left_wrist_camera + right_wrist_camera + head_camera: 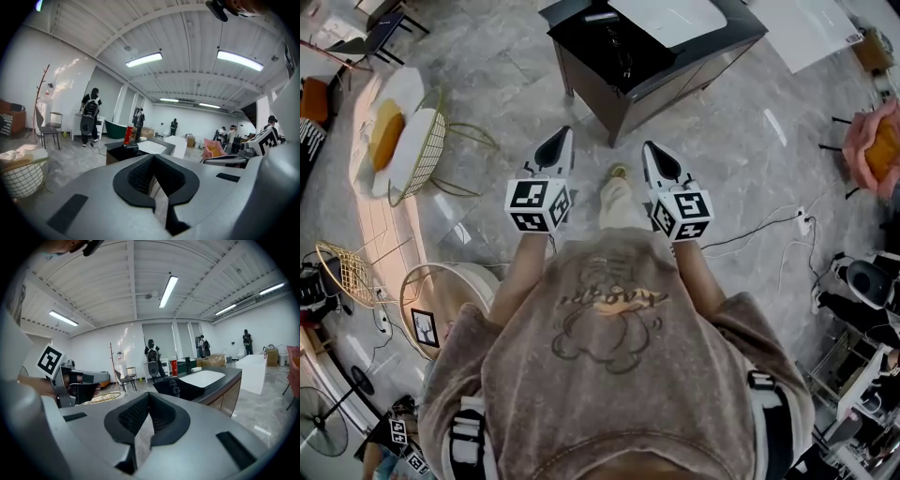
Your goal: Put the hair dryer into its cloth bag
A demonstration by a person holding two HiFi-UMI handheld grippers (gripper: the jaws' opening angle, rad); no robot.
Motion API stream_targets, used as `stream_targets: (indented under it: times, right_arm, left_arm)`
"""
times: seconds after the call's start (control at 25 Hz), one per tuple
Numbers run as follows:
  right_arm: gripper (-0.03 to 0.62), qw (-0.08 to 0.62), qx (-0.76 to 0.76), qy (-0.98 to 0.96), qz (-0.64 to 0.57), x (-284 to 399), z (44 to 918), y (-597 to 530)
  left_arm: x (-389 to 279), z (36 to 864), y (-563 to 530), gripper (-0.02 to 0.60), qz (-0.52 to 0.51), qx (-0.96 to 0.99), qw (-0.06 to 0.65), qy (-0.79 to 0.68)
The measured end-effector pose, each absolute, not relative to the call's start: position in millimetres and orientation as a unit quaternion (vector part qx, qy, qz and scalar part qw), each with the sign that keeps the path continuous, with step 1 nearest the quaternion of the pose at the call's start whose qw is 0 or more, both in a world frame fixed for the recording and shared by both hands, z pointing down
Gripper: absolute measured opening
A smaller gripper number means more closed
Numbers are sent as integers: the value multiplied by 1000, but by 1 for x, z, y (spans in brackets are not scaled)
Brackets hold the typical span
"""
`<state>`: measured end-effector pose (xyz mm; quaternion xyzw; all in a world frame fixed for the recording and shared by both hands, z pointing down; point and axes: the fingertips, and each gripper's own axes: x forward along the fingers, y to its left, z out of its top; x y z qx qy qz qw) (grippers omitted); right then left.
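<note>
Left claw [153,157] closed, empty. Right claw [148,394] closed, empty. Both over grey floor [502,94].

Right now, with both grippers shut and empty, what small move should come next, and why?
Probably step closer to the dark black-topped cabinet: both the left gripper and right gripper hang short of it over grey floor, and the black object on its top, possibly the hair dryer, looks beyond reach.

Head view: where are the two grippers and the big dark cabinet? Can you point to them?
left gripper [562,136], head view, the tips of its shut jaws.
right gripper [649,148], head view, the tips of its shut jaws.
dark cabinet [694,77], head view, its side wall.
</note>
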<state>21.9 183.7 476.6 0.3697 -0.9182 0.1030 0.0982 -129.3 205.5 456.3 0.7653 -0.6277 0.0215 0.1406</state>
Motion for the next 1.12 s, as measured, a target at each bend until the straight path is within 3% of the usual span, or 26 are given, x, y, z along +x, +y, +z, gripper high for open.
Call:
stream_targets:
  times: [1.12]
  right_arm:
    - [0,102,331,-931,110,10,451,-86]
  left_arm:
    - [-155,431,-46,15,32,736,150,-659]
